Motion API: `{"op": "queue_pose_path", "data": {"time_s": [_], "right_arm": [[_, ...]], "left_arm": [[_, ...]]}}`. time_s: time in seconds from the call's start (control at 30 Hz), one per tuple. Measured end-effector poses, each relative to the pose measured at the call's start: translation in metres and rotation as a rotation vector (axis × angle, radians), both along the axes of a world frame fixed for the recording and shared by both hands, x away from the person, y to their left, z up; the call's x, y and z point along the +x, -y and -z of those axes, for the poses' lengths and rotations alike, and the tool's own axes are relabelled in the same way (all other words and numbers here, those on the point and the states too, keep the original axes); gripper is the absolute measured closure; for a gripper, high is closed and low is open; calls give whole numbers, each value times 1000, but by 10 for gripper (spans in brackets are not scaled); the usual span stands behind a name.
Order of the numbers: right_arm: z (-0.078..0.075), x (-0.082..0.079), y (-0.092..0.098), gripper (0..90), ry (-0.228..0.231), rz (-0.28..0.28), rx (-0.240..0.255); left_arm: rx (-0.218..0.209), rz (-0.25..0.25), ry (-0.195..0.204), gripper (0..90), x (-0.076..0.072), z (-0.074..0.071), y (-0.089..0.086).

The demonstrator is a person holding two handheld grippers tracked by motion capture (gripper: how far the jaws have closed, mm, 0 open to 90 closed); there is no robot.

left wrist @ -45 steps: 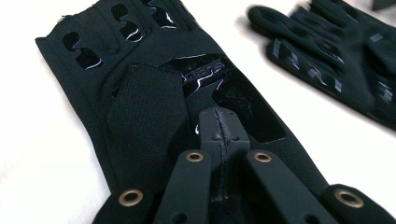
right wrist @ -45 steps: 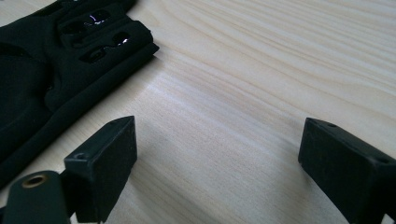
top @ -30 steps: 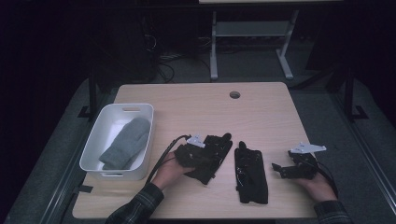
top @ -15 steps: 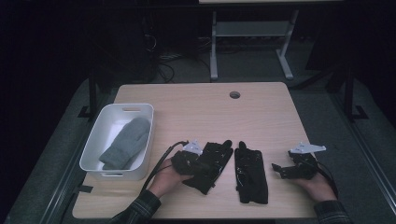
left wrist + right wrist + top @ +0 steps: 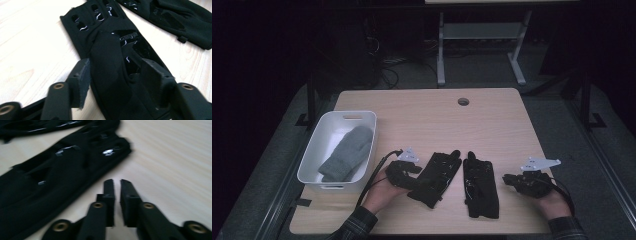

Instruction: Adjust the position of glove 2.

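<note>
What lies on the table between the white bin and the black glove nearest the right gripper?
The other black glove, with the left gripper at its edge, as the high view shows.

Looks like a lab/test room: light wooden table (image 5: 492, 125) with a round cable hole (image 5: 463, 101), dark carpeted floor (image 5: 557, 95), loose cables (image 5: 404, 62) on it, grey metal-legged desk frame (image 5: 477, 45) behind, room kept dark around the lit table.

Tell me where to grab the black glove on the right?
Probably at the cuff end of the right black glove, nearest the person. It lies flat, fingers pointing away, so the right gripper beside it could come in low from the right and pinch that edge.
</note>
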State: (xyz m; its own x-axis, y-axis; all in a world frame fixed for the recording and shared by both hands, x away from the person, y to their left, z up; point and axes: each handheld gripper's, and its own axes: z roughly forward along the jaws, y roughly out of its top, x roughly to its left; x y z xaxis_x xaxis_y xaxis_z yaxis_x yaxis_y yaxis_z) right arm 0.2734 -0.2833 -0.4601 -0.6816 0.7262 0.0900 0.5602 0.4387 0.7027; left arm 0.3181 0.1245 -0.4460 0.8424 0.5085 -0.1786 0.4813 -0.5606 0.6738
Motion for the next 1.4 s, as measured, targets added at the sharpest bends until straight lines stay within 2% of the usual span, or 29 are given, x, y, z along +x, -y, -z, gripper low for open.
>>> {"op": "queue_pose_path", "data": {"time_s": [0.1,0.2,0.37,0.5,0.57,0.6,0.77,0.87,0.97,1.0,1.07,1.2,1.4], "right_arm": [[0,-7,-9,900,-22,-42,-15],[2,-11,-14,900,-43,-72,-30],[3,-10,-15,900,-50,-80,-33],[4,-8,-15,900,-60,-82,-31],[4,-7,-16,900,-69,-86,-34],[5,-6,-17,900,-64,-93,-38],[5,-5,-21,900,-72,-98,-34],[5,-4,-24,900,-70,-108,-40],[5,-4,-27,900,-75,-111,-40],[6,-3,-27,900,-71,-118,-43],[5,-3,-28,900,-75,-117,-42],[5,-3,-29,900,-72,-119,-31],[5,-1,-31,900,-76,-124,-24]], "left_arm": [[19,2,-4,373,2,4,-1],[1,-21,-13,372,5,9,-2],[-8,-37,-17,372,11,13,-2],[6,-23,-16,379,14,15,1],[0,-26,-21,396,13,17,3],[12,-14,-17,406,14,17,3],[-15,-40,-18,523,10,18,4],[-6,-38,-17,649,10,17,4],[-18,-45,-25,802,9,17,4],[-20,-48,-28,826,9,17,4],[-10,-47,-28,842,9,16,4],[-58,-72,-43,850,10,12,4],[-97,-72,-43,851,8,7,6]]}}
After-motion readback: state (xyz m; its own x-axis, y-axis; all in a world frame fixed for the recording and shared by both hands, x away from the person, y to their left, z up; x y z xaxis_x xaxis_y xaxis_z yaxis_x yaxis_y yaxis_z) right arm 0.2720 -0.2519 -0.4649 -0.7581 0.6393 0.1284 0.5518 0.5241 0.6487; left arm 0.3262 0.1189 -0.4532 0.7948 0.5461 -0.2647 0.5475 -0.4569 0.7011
